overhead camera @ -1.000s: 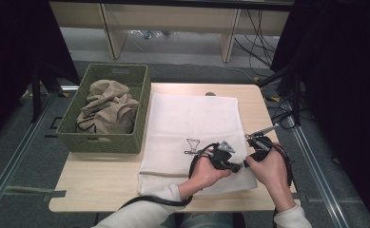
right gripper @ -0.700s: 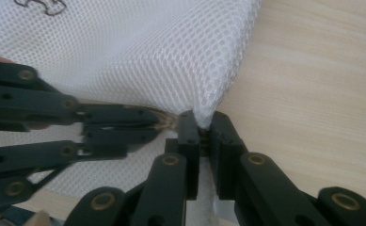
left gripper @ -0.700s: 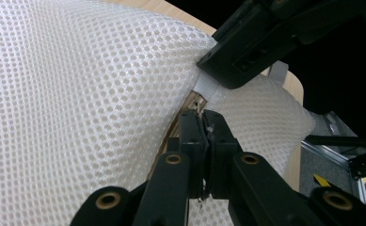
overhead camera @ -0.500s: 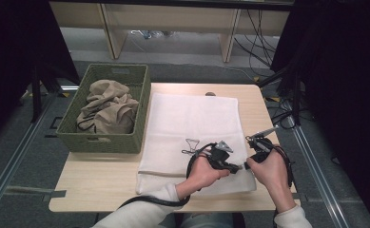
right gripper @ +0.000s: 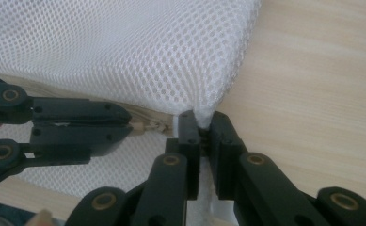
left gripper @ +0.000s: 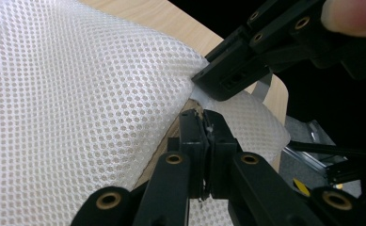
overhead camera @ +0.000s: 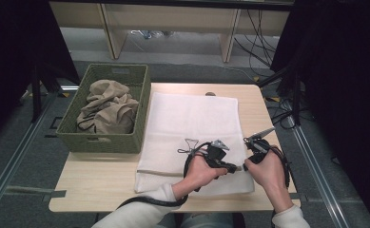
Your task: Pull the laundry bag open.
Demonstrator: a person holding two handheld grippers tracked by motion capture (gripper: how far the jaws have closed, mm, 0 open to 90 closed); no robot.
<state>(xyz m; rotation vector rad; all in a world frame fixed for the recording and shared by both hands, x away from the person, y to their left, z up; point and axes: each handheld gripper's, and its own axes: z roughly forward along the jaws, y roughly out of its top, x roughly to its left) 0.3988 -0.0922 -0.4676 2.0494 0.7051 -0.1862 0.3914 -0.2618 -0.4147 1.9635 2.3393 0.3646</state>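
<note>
A light wooden table (overhead camera: pixel 97 190) is seen from above, with dark curtains at both sides, a grey floor around it and cables trailing beyond its far edge. A green woven basket (overhead camera: pixel 104 141) stands on the table's left part, and a crumpled beige cloth (overhead camera: pixel 107 108) is piled inside it. Just beside the basket, a white mesh bag (overhead camera: pixel 192 118) is spread flat across the middle of the table, with a small black wire clip (overhead camera: pixel 188 145) lying on it. Two forearms come in from the bottom edge. The left gripper (overhead camera: pixel 234 167) and the right gripper (overhead camera: pixel 244 166) are brought together tip to tip at the bag's near right corner. In the left gripper view, the left gripper (left gripper: pixel 206 141) is seen with its jaws pressed together on a thin fold of the mesh bag (left gripper: pixel 77 108) at its edge. In the right gripper view, the right gripper (right gripper: pixel 203 134) is likewise shown pinching the corner of the mesh bag (right gripper: pixel 124 52), and a beige zipper (right gripper: pixel 148 126) is visible along the bag's edge between the two grippers.
</note>
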